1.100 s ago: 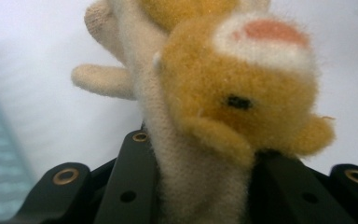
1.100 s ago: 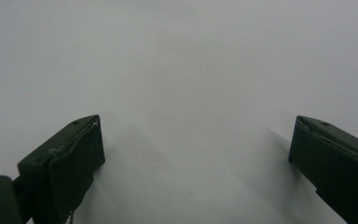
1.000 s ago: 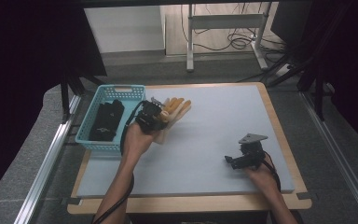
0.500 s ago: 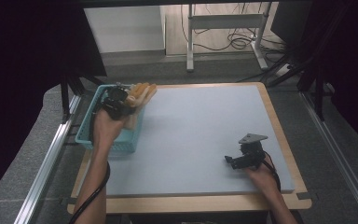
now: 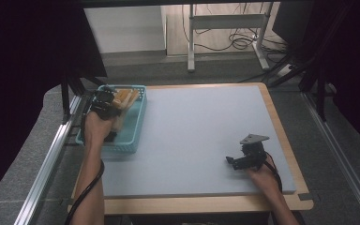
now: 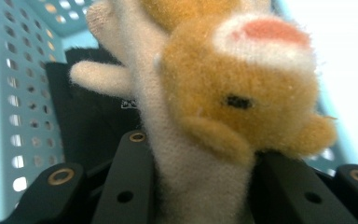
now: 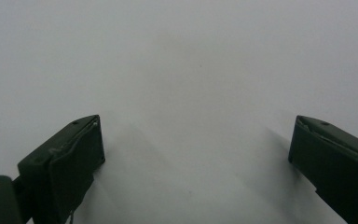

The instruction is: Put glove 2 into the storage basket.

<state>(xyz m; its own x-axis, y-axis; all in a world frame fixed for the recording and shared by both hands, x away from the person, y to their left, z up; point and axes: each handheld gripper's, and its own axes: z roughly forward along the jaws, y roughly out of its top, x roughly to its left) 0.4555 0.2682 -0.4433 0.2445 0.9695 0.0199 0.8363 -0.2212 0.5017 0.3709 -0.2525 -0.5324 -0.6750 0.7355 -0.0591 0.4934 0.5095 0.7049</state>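
Left gripper view | left gripper point(image 6: 200, 186) jaws clamp fuzzy plush toy point(image 6: 242, 93) | perforated plastic basket point(image 6: 18, 93) | right gripper point(image 7: 196, 154) jaws apart

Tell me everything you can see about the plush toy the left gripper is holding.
The plush toy is a soft, fuzzy animal figure in tan-orange and cream, with a small black stitched eye, a pink patch ringed in white, stubby limbs and a long cream body. The left gripper is shut on that cream body, its black jaws pressing in from both sides. In the high view the toy hangs above the teal perforated basket at the table's left edge, over a black item lying inside; whether it touches that item is unclear.
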